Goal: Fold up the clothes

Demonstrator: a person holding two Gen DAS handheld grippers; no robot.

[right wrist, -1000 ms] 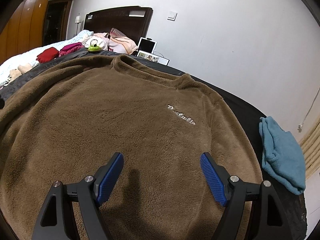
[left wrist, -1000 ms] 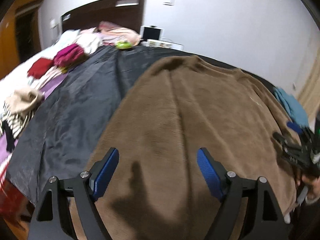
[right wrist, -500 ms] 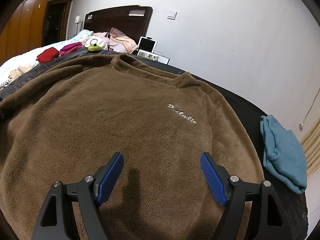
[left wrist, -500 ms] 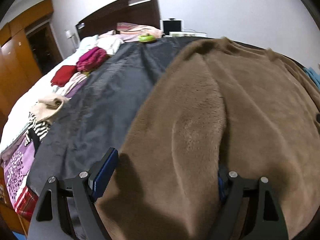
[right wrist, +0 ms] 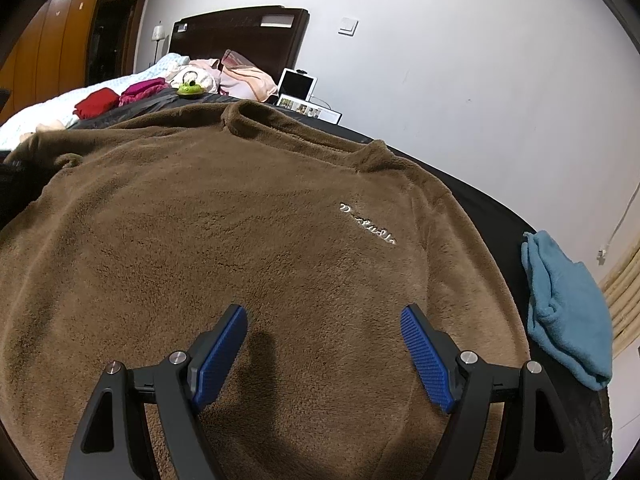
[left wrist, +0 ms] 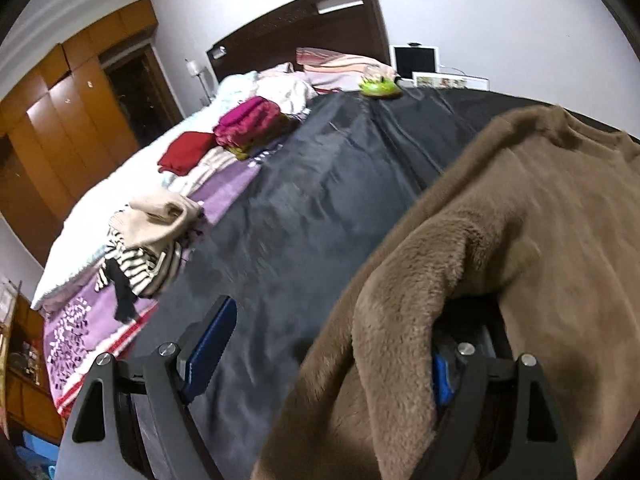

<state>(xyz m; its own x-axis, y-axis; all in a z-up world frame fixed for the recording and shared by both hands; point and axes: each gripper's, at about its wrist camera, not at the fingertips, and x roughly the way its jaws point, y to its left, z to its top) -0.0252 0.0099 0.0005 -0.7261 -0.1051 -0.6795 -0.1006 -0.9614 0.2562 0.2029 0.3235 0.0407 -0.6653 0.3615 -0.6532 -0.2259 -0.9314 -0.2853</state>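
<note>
A brown fleece sweatshirt (right wrist: 248,232) lies flat, front up, on a black sheet (left wrist: 312,208) on the bed; silver lettering shows on its chest. My right gripper (right wrist: 324,354) is open and empty, just above the sweatshirt's lower front. My left gripper (left wrist: 332,356) is open at the sweatshirt's left edge (left wrist: 400,320); a raised fold of the brown fleece lies between its jaws and drapes over the right finger, hiding most of that pad. The left finger (left wrist: 208,348) stands free over the black sheet.
A folded blue garment (right wrist: 564,304) lies at the bed's right edge. Striped and beige clothes (left wrist: 148,240), red (left wrist: 184,152) and magenta (left wrist: 248,124) folded piles lie left. A green toy (left wrist: 378,88), pillows, a tablet (right wrist: 298,86) and headboard are at the back.
My left gripper has shifted left to the sweatshirt's side edge, and the fleece edge now rises as a fold between its jaws. My right gripper has not moved.
</note>
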